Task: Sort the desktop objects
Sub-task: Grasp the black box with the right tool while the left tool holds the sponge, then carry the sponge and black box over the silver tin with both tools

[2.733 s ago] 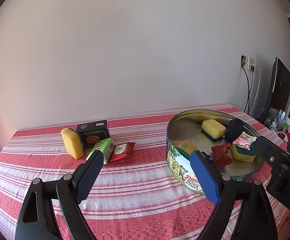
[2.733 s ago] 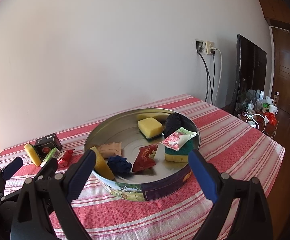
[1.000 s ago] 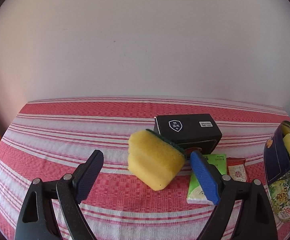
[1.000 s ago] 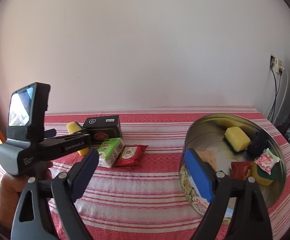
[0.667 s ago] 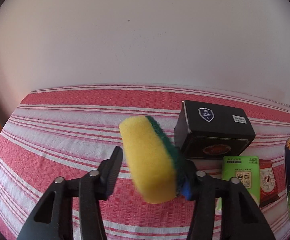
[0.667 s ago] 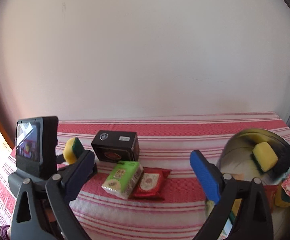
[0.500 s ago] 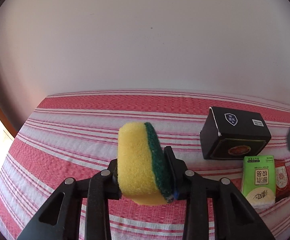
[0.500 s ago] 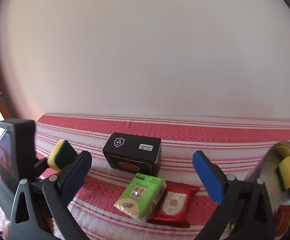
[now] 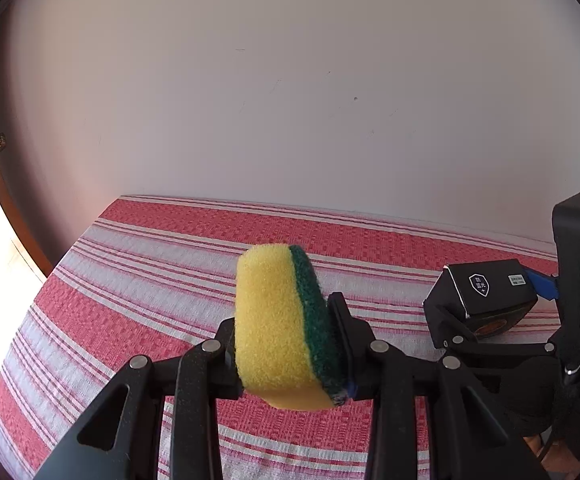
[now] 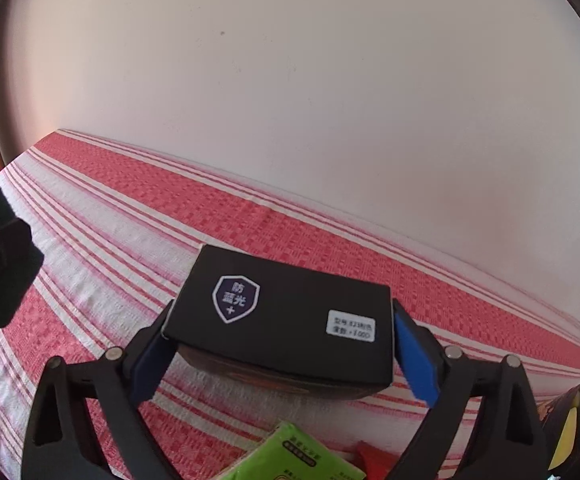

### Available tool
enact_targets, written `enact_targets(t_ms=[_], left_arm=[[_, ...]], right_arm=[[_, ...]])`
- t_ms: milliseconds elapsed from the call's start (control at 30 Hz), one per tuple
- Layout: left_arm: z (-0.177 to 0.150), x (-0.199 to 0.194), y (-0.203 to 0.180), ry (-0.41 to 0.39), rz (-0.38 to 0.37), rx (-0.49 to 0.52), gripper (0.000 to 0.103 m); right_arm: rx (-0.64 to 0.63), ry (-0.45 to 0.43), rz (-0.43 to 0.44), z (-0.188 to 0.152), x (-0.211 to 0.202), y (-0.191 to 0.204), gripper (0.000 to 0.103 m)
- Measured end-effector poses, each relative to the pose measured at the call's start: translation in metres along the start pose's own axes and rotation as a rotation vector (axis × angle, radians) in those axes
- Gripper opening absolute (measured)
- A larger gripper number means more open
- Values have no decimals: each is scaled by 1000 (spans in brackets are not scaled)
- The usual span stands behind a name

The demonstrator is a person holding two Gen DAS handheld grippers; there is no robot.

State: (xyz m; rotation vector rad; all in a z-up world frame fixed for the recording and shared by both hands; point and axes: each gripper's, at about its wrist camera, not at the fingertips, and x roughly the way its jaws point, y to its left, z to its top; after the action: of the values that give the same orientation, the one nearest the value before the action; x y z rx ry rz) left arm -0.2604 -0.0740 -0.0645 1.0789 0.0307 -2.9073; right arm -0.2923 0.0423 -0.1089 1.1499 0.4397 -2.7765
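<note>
Two grippers are working over the striped tablecloth (image 9: 162,280). The left gripper (image 9: 286,344) is clenching the sponge (image 9: 278,328), holding it on edge above the cloth, long axis running top to bottom, yellow foam facing left, green scrub layer pressing against the right finger. The right gripper (image 10: 278,356) is straddling the black box (image 10: 290,320); the box's long axis is spanning finger to finger, shield logo up. Both blue pads (image 10: 414,360) are sitting at the box ends, but I cannot tell whether they are pressing. The green packet (image 10: 290,460) is lying just in front of the box. The cookie tin (image 10: 570,420) is barely showing at the right edge, with something yellow inside. Compared with half a second ago, the right gripper is now enclosing the box instead of hanging back from it, while the sponge is staying clamped.
</note>
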Motion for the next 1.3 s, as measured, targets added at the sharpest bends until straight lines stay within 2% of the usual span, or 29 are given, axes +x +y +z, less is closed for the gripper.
enact_targets(t_ms=[67,167,367,467,600,767,933,1067,1300], left_arm=[[0,-3,-2,-5,4,8,37],[1,-8,-6,-15,-10,20,37],[-1,-39,-24,-96,-69,83,37],[-12,-56,-44,-99,-135,101,37],[-30,-91,-86,-104,-249,122,37],[-46,-136,-131,-149,-342,171,37],[-59,-170,-169,-181,-391,227,37],[-68,-177,-184,-182,-412,251,37],[-76,-181,-207,-173,-433,281,37]], right_arm=[[-41,-42,-58,-4,-11,9,96],[-48,-97,-98,-10,-38,14,96],[103,-204,-157,-36,-132,-20,97],[150,-226,-155,-60,-179,-43,97],[194,-229,-217,-92,-221,-68,97],[290,-233,-272,-129,-256,-104,97],[372,-238,-329,-151,-273,-137,97],[439,-233,-350,-161,-290,-175,97],[521,-246,-403,-186,-311,-196,97]])
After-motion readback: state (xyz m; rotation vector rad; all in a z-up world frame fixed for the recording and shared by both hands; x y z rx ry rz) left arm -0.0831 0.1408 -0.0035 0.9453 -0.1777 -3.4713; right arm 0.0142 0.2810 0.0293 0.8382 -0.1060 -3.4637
